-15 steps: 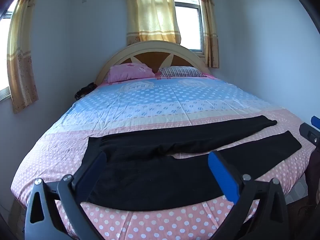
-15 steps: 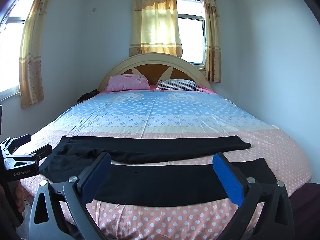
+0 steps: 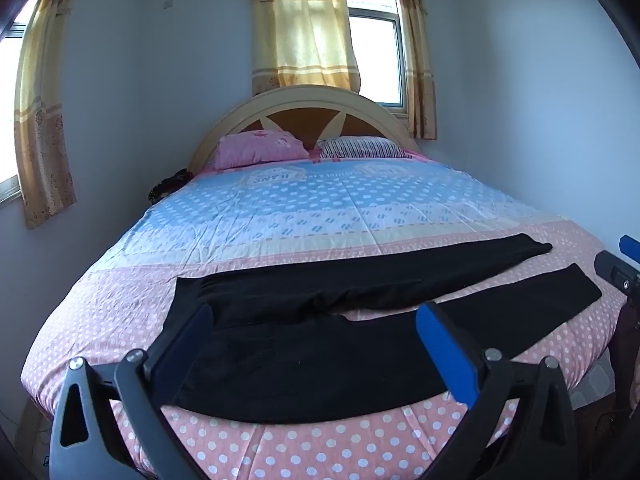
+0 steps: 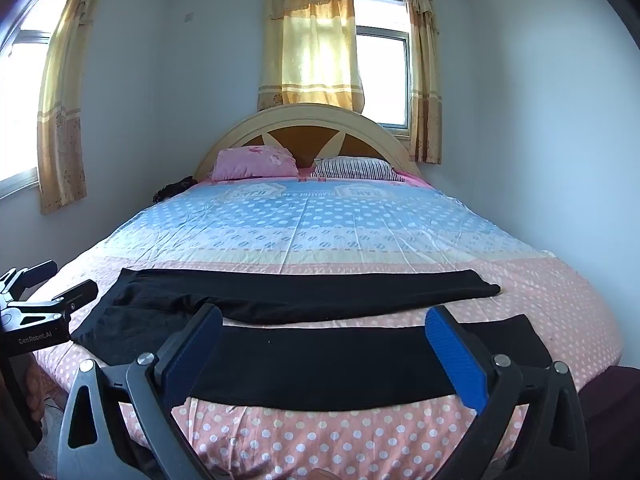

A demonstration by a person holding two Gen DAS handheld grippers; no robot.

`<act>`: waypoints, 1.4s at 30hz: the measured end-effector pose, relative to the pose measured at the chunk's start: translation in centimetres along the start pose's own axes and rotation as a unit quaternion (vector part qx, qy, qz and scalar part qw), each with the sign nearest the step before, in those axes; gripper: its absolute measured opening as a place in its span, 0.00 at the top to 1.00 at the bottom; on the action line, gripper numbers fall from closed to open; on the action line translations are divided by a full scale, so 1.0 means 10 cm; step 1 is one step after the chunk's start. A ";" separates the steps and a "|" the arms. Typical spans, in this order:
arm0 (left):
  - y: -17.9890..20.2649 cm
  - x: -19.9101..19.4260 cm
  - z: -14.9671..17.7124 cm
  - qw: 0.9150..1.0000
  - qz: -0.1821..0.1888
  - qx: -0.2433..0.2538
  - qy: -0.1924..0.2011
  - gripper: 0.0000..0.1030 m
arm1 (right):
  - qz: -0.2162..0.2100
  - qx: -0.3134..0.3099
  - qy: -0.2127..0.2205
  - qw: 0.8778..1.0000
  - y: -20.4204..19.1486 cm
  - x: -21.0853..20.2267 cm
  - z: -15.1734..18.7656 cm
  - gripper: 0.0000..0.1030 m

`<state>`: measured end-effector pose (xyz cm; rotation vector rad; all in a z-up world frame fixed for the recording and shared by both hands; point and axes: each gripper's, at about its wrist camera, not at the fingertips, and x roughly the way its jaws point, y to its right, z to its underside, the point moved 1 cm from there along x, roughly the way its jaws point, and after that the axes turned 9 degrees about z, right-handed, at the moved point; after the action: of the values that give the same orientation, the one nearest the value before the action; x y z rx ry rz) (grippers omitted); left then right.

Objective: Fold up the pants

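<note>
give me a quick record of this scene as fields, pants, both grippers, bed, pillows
pants: black pants lying flat across the foot of the bed, legs spread apart, not yet folded
left gripper: left gripper open, above the waist end, holding nothing
right gripper: right gripper open, above the near leg, holding nothing
bed: bed with blue and pink dotted cover
pillows: pink pillow and striped pillow side by side at the headboard

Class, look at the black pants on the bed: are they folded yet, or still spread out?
Spread out. The black pants lie flat across the bed, both legs apart with polka-dot cover showing between them; no layer doubled over.
</note>
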<state>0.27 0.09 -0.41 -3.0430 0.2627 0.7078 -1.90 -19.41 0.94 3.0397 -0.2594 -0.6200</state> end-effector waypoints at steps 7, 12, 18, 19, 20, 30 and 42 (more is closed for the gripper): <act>0.08 0.05 -0.07 1.000 -0.003 0.001 -0.001 0.00 | -0.002 0.001 0.001 1.000 0.02 0.00 0.01 0.01; 0.03 0.04 -0.06 1.000 -0.002 0.000 0.000 0.00 | -0.001 0.000 0.001 1.000 0.01 0.00 0.01 0.01; 0.02 0.04 -0.07 1.000 -0.002 0.000 0.000 0.00 | -0.001 0.000 0.001 1.000 0.02 0.00 0.02 0.01; 0.02 0.05 -0.07 1.000 -0.001 0.000 0.000 0.00 | -0.001 -0.001 0.000 1.000 0.02 0.00 0.02 0.01; 0.02 0.05 -0.07 1.000 -0.002 0.000 0.000 0.00 | 0.000 -0.001 -0.001 1.000 0.02 0.00 0.02 0.01; 0.01 0.04 -0.06 1.000 -0.002 -0.001 0.001 0.00 | 0.001 -0.004 -0.005 1.000 -0.02 0.01 0.04 0.01; 0.01 0.03 -0.04 1.000 -0.002 0.000 0.001 0.00 | 0.000 -0.006 -0.007 1.000 -0.03 0.03 0.08 0.01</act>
<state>0.71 -0.13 -0.18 -3.0437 0.2554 0.7038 -1.93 -19.17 0.10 3.0254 -0.2543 -0.6404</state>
